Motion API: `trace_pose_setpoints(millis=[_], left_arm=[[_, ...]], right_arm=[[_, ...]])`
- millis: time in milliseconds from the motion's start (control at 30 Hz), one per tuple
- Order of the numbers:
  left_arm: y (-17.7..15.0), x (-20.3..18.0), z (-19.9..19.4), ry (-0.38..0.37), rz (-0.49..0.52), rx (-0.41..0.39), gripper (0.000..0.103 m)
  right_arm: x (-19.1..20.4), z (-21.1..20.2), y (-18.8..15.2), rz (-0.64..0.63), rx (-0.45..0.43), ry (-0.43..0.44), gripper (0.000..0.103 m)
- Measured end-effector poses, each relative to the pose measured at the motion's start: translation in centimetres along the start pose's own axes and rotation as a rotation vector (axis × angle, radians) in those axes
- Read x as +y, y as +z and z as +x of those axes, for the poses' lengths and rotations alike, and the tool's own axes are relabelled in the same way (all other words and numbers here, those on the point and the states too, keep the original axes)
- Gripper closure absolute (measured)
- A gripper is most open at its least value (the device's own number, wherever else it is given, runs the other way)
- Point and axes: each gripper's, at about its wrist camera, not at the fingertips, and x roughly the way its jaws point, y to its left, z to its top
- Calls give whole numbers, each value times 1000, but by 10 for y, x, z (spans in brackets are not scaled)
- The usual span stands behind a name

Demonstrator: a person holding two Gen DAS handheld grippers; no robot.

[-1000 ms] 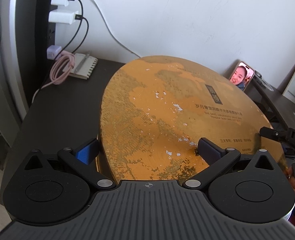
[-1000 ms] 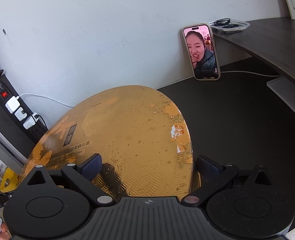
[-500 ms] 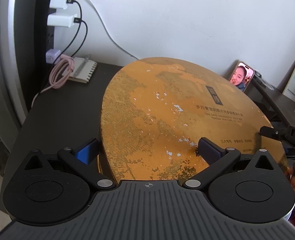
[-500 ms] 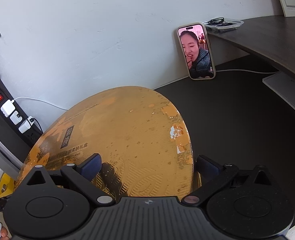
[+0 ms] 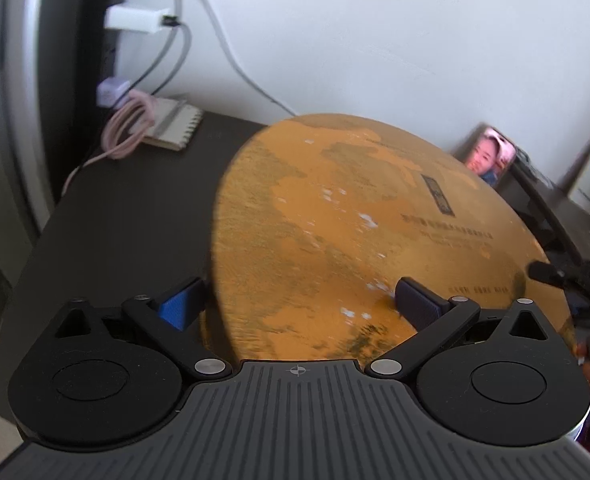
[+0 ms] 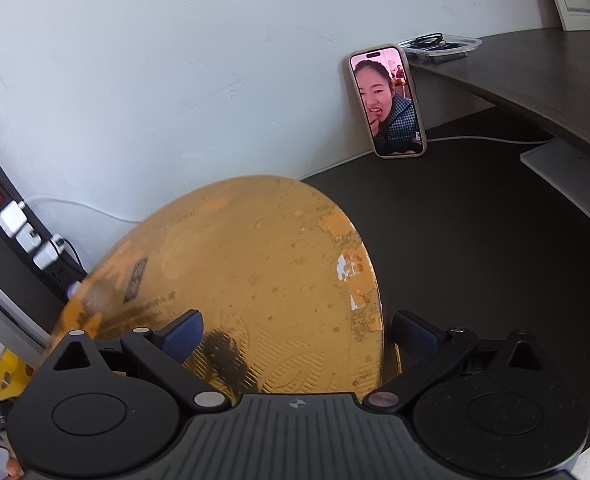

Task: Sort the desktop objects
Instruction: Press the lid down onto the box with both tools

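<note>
A round, worn golden gift box (image 5: pixel 355 220) fills the middle of both views, held above the dark desk (image 5: pixel 115 220). My left gripper (image 5: pixel 301 304) grips its left rim, one finger outside the edge and the other on the lid. In the right wrist view the same box (image 6: pixel 255 280) sits in my right gripper (image 6: pixel 299 332), which grips the right rim the same way. The tip of the right gripper (image 5: pixel 575 280) shows past the box at the far right of the left wrist view.
A phone (image 6: pixel 389 100) with a lit screen leans on the white wall. At the left are a power strip (image 6: pixel 15 220) with chargers, a coiled pink cable (image 5: pixel 131 128) and a small notebook (image 5: pixel 175 128). A raised shelf (image 6: pixel 535 68) carries a clear tray (image 6: pixel 439 44).
The box and both grippers drift slightly together against the background, and the left wrist view is now motion-blurred. Both grips on the box are unchanged.
</note>
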Motion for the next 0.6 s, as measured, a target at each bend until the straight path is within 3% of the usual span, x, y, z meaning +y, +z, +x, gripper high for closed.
trace_pose_setpoints(millis=[100, 233, 433, 600], left_arm=[[5, 12, -19, 22, -51, -58, 1], [4, 26, -50, 89, -69, -132, 1], [-7, 39, -70, 118, -29, -180, 0], [-7, 47, -69, 57, -4, -158, 0]], right_arm=[[-2, -26, 10, 63, -101, -14, 0], [18, -61, 14, 46, -179, -7, 0], [77, -80, -9, -108, -167, 32, 0], [112, -69, -24, -145, -96, 17, 0]])
